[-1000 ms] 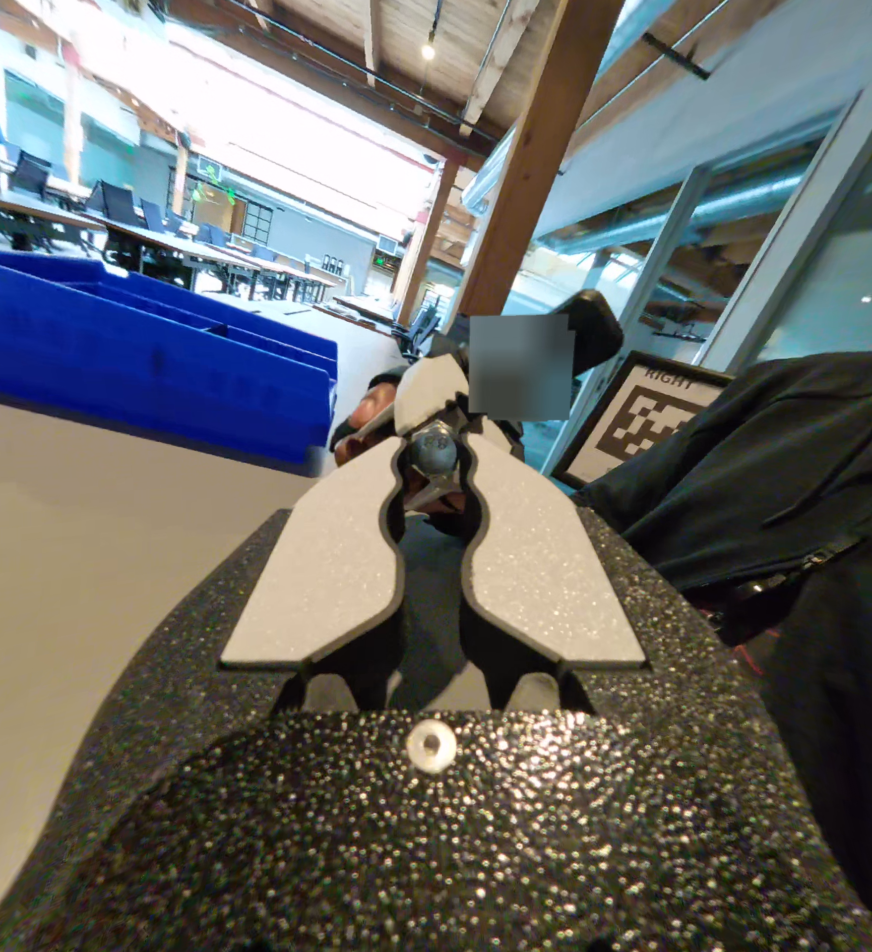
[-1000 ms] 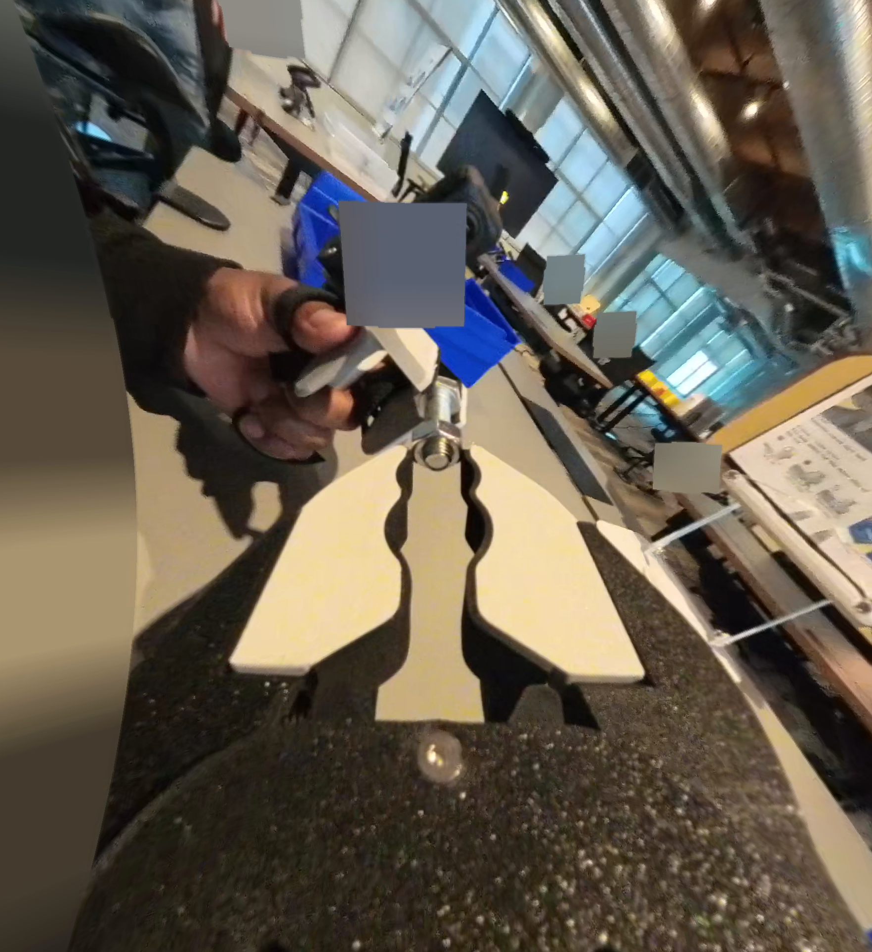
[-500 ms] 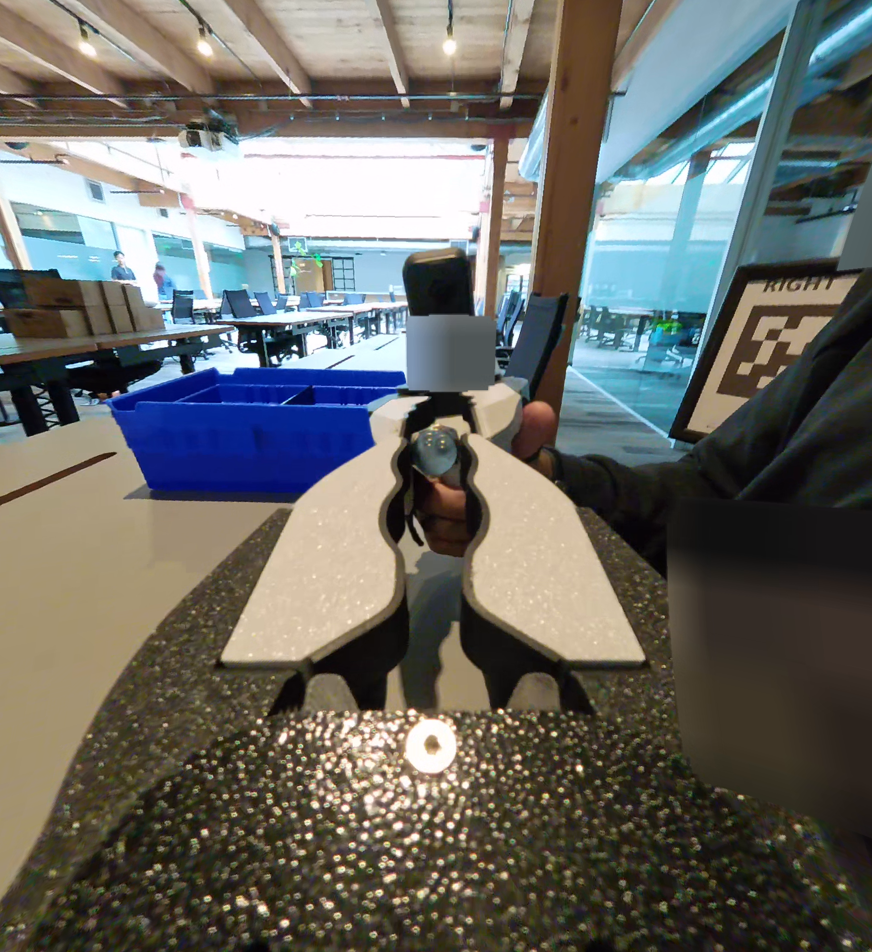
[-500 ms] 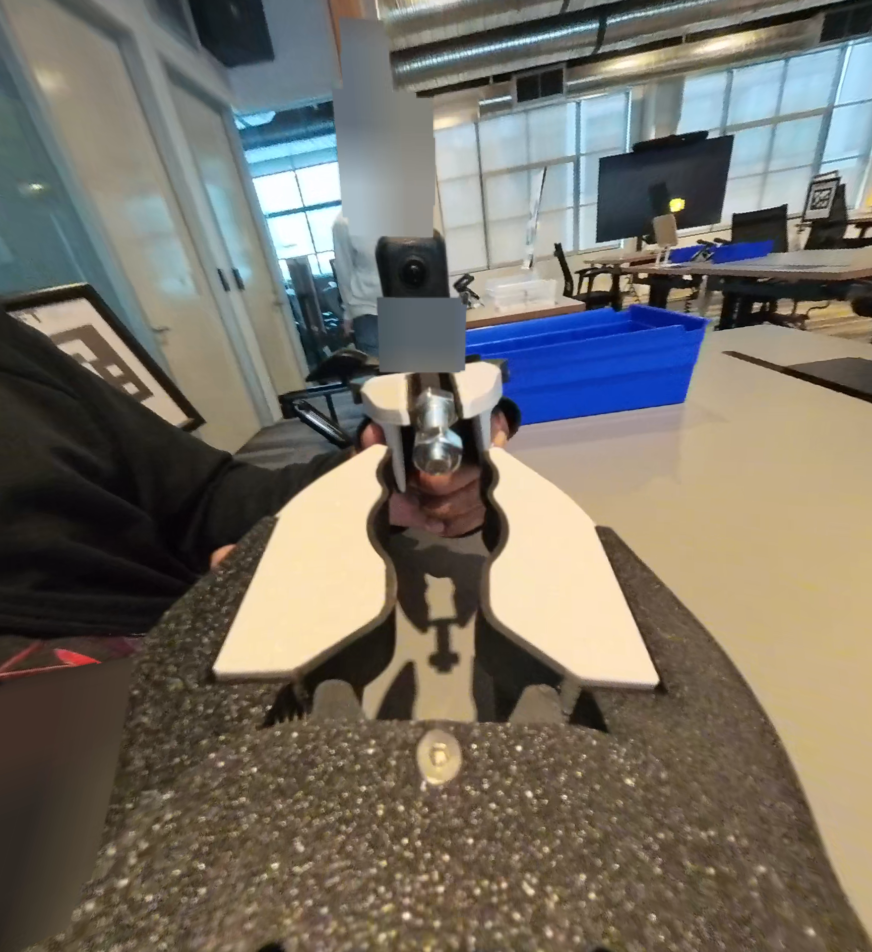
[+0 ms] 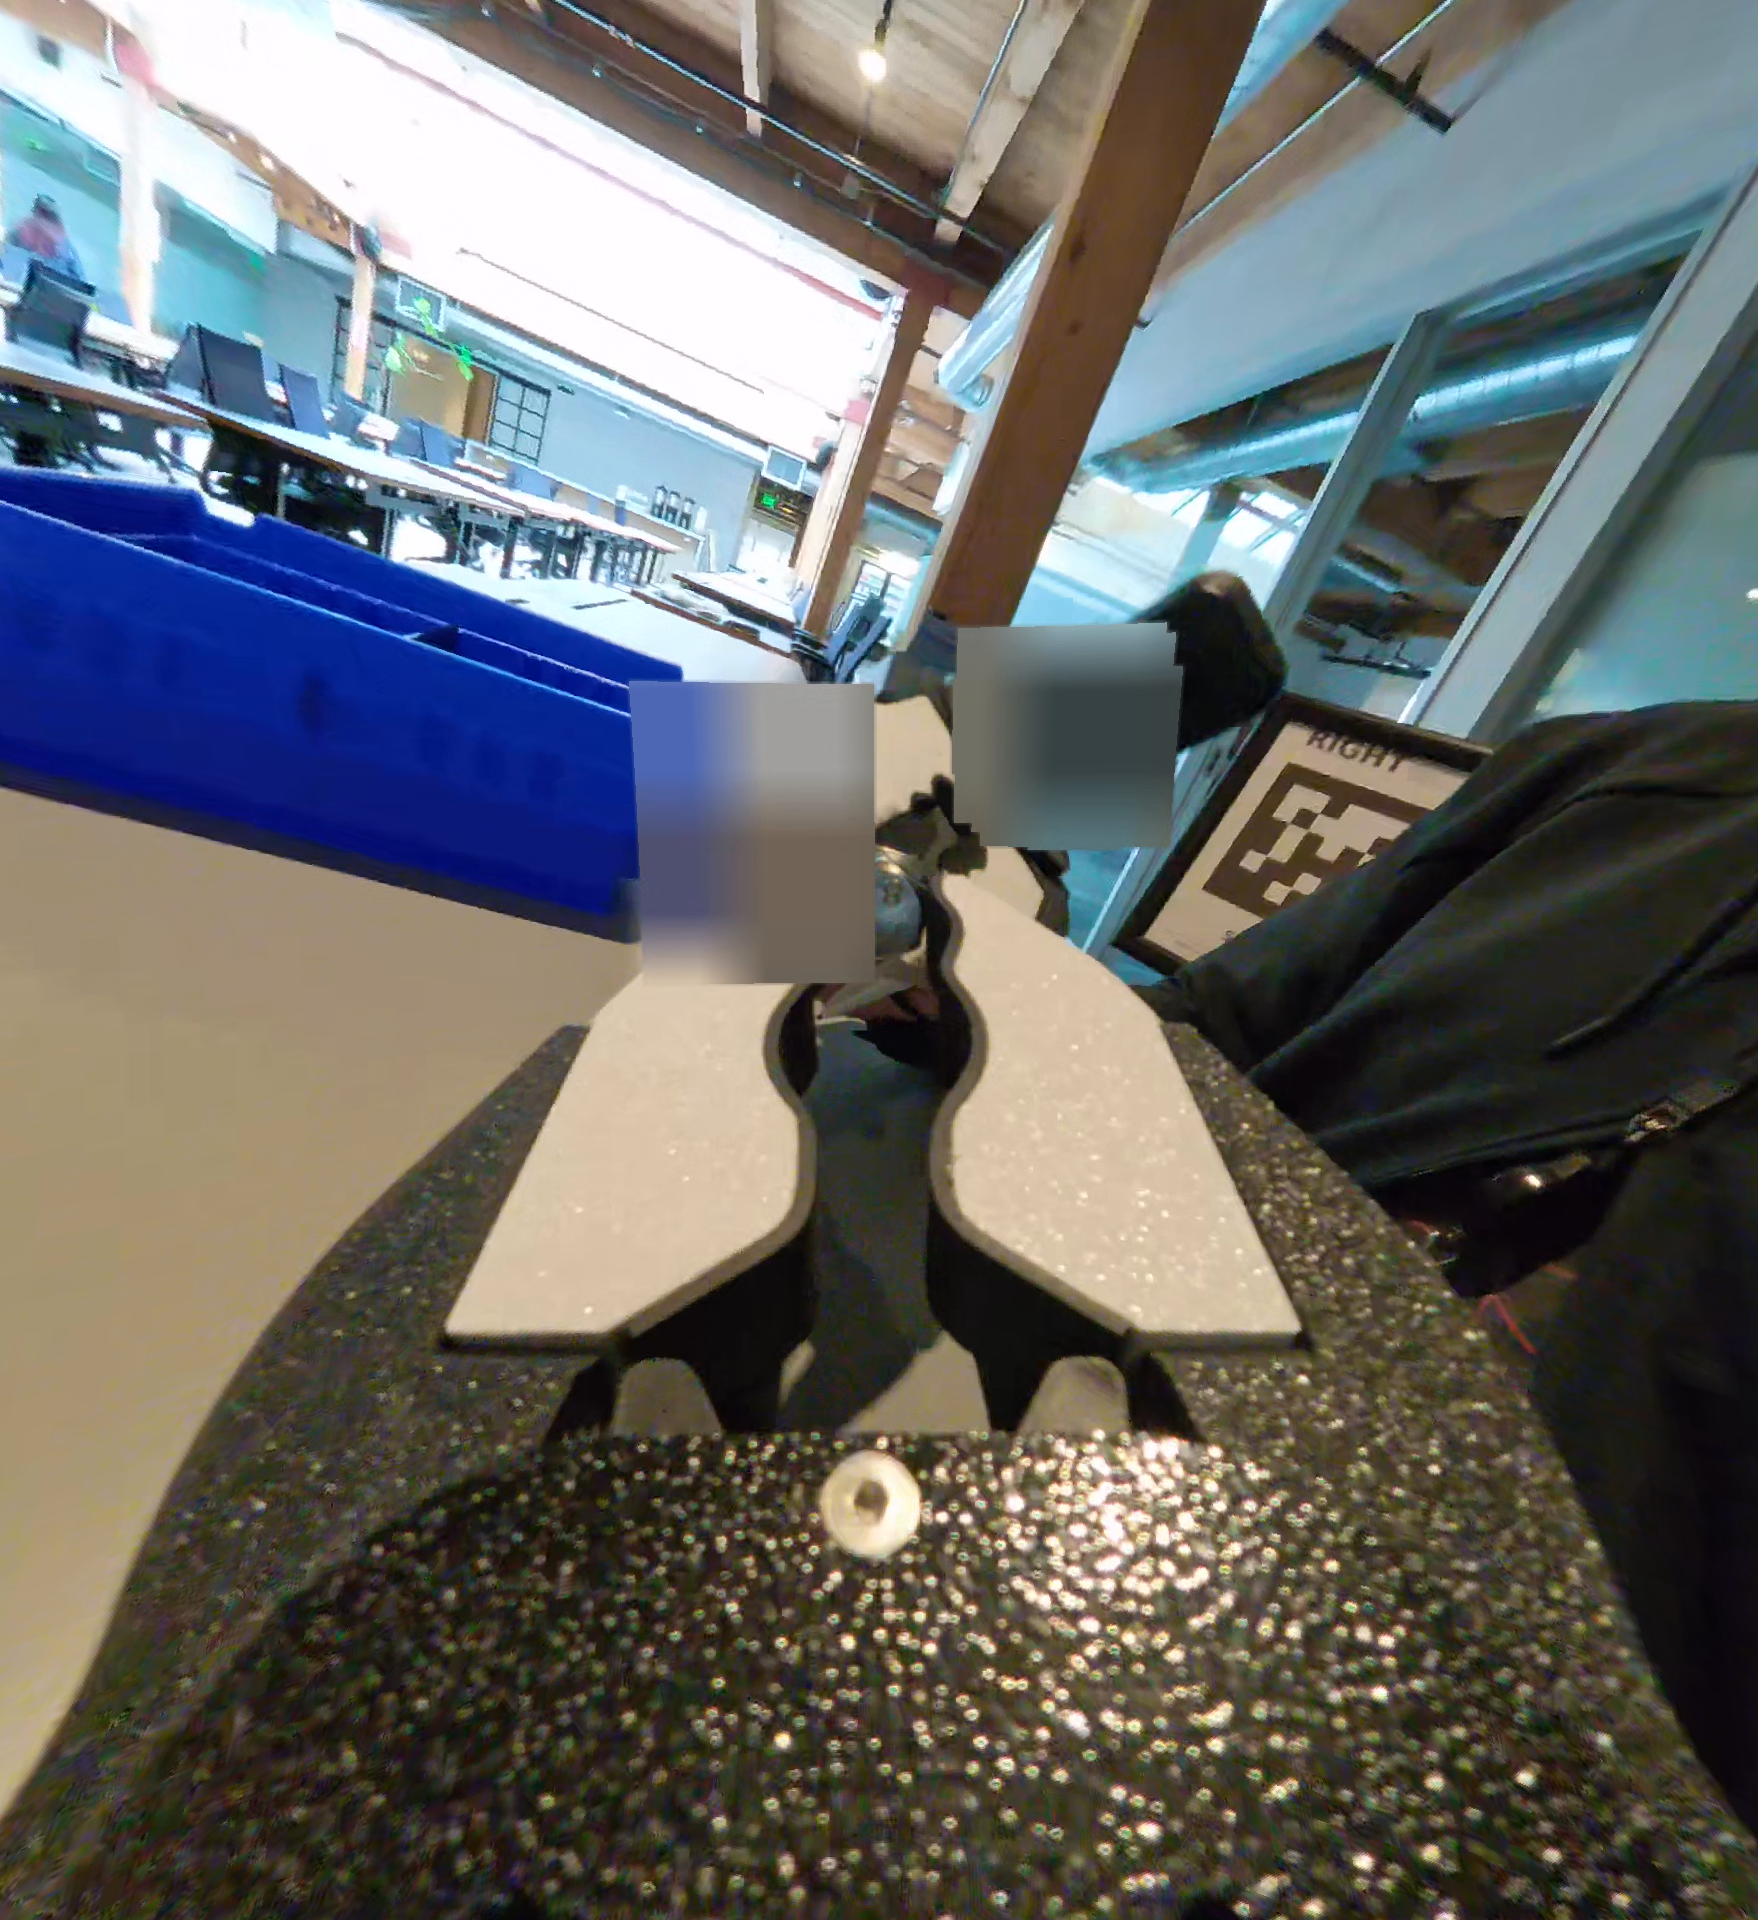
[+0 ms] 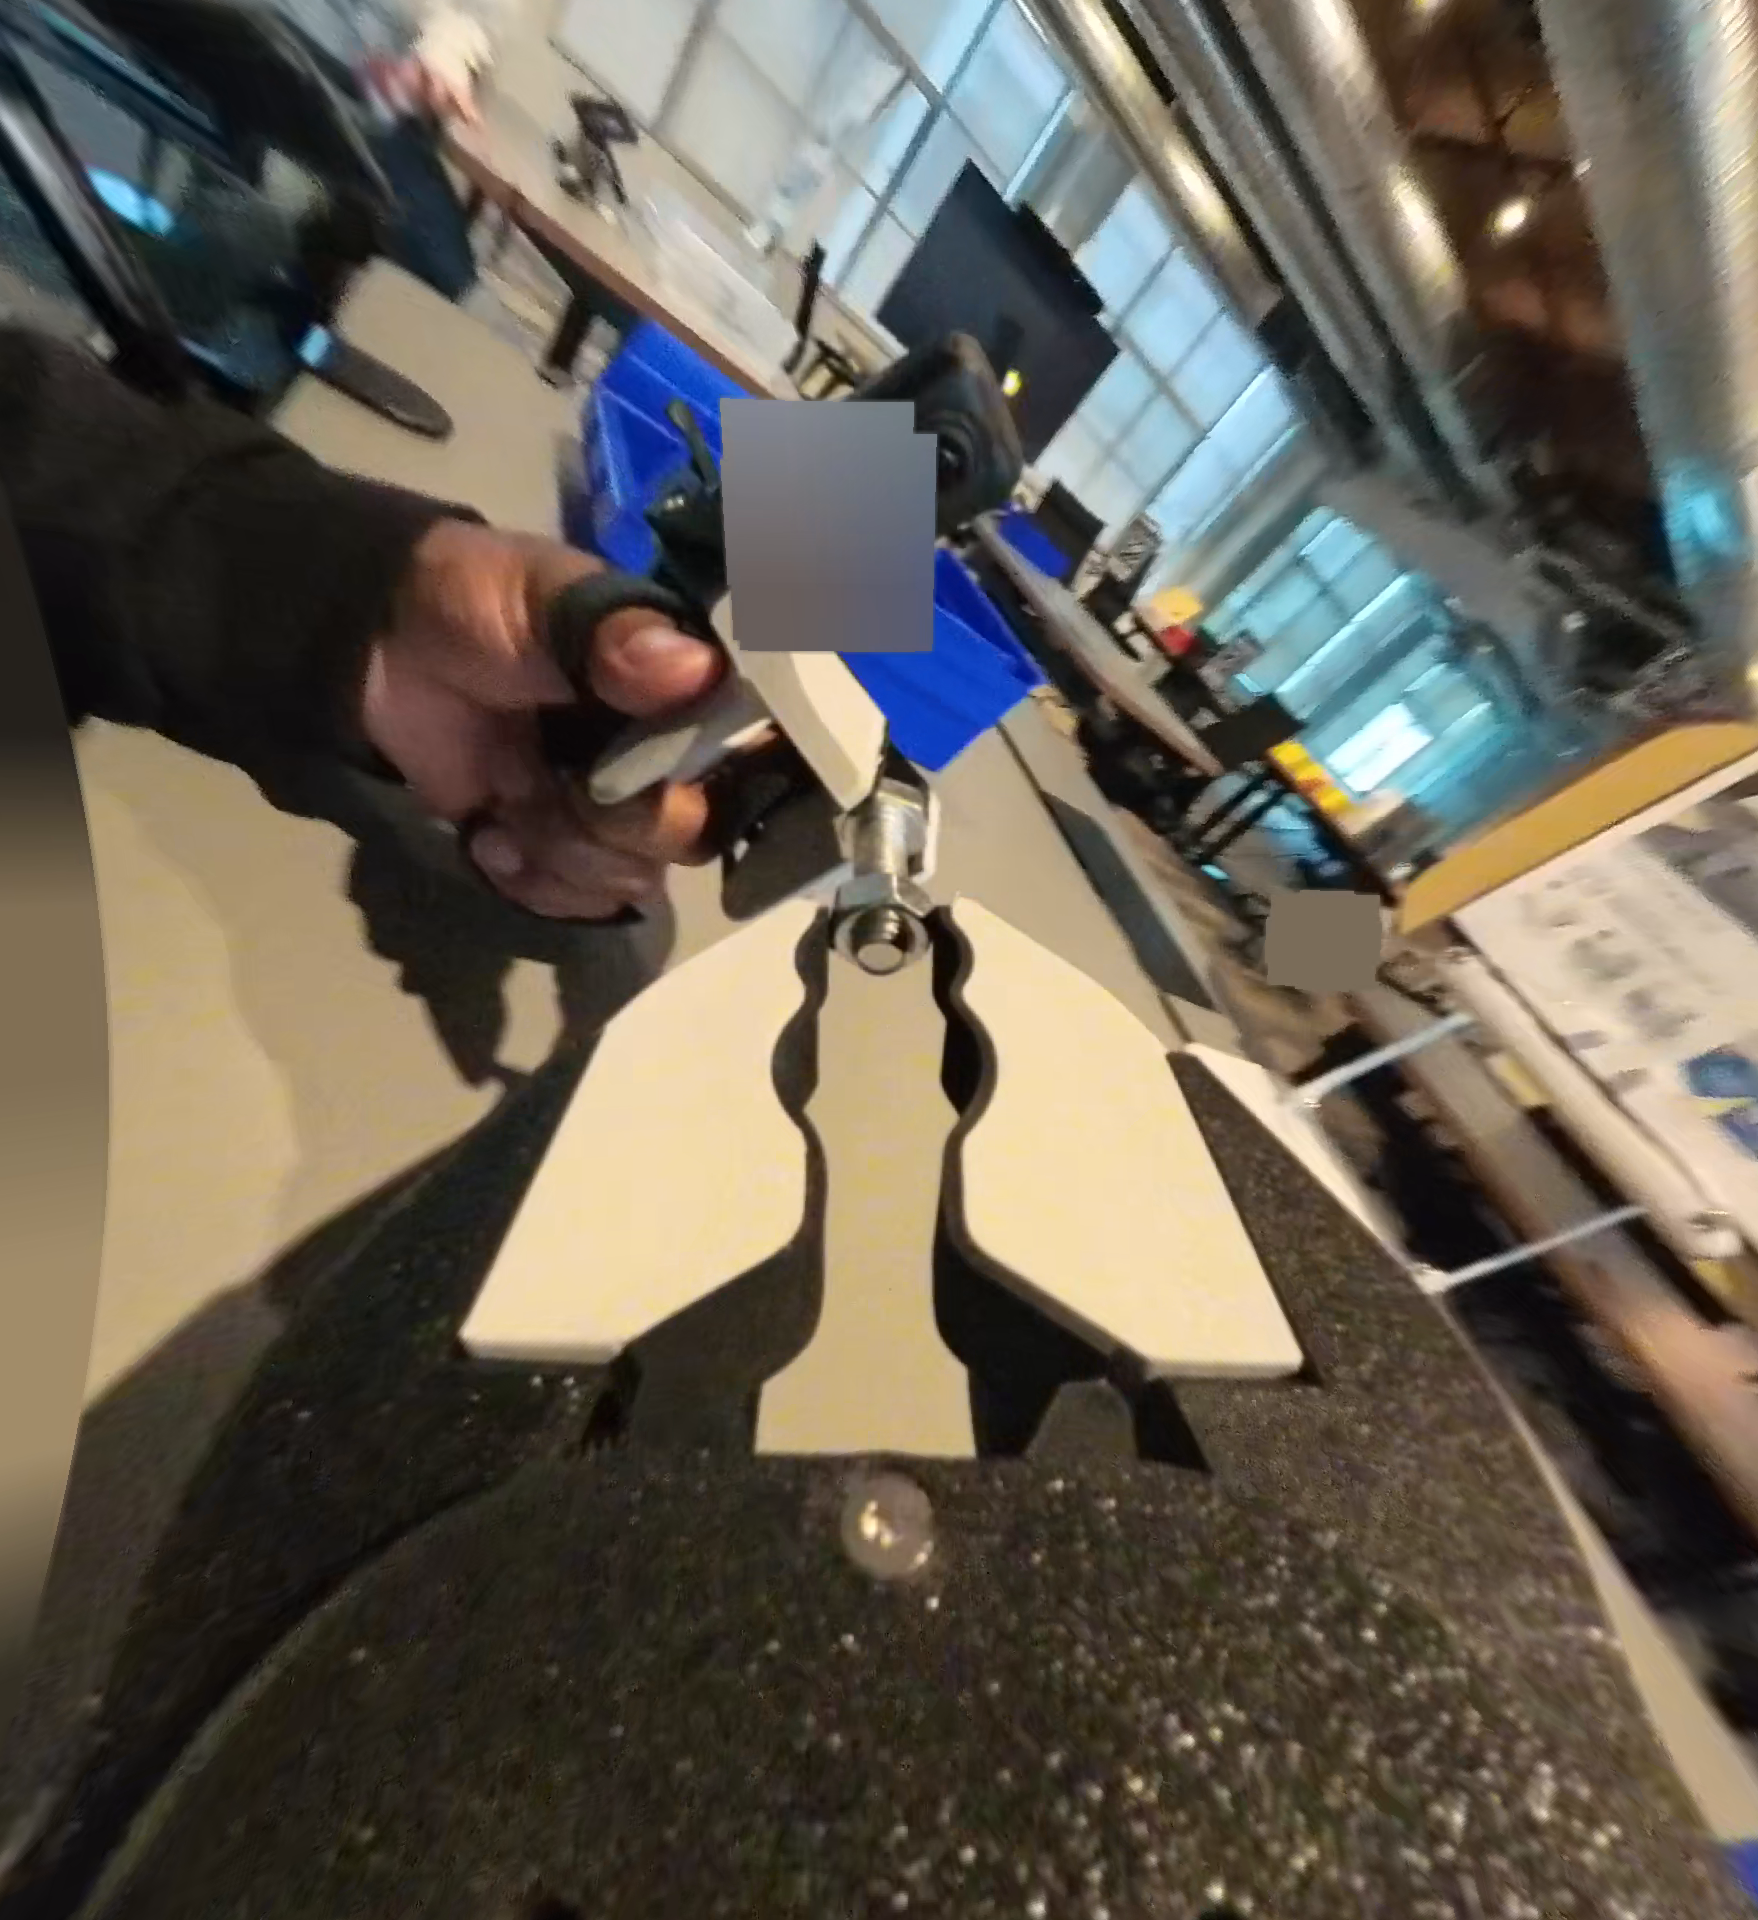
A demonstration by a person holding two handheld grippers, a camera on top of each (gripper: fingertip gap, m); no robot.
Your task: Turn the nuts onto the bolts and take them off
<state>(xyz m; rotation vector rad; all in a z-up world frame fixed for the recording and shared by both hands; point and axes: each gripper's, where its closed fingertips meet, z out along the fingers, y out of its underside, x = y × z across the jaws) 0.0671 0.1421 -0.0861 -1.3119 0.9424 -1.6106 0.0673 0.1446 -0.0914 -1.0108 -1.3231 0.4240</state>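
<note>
A silver bolt (image 6: 887, 831) with a hex nut (image 6: 877, 935) on its thread is held in the air between my two grippers, which face each other. My right gripper (image 6: 880, 920) is shut on the nut. My left gripper (image 5: 904, 896) is shut on the bolt's head (image 5: 894, 914); its left fingertip is hidden by a blurred patch. In the right wrist view a person's hand (image 6: 501, 707) holds the left gripper, and one of its white fingers (image 6: 823, 722) reaches down to the bolt. Both views are tilted.
A blue bin (image 5: 262, 665) stands on the grey table (image 5: 179, 1091) to the left, also in the right wrist view (image 6: 958, 675). A black sleeve (image 5: 1477, 935) and a framed marker board (image 5: 1311, 831) are on the right. Desks and chairs lie beyond. Less than 4 cm separates the two grippers' tips.
Both grippers have rolled from level half a second ago back to the tilted pose of one second ago, with the bolt and nut still gripped between them.
</note>
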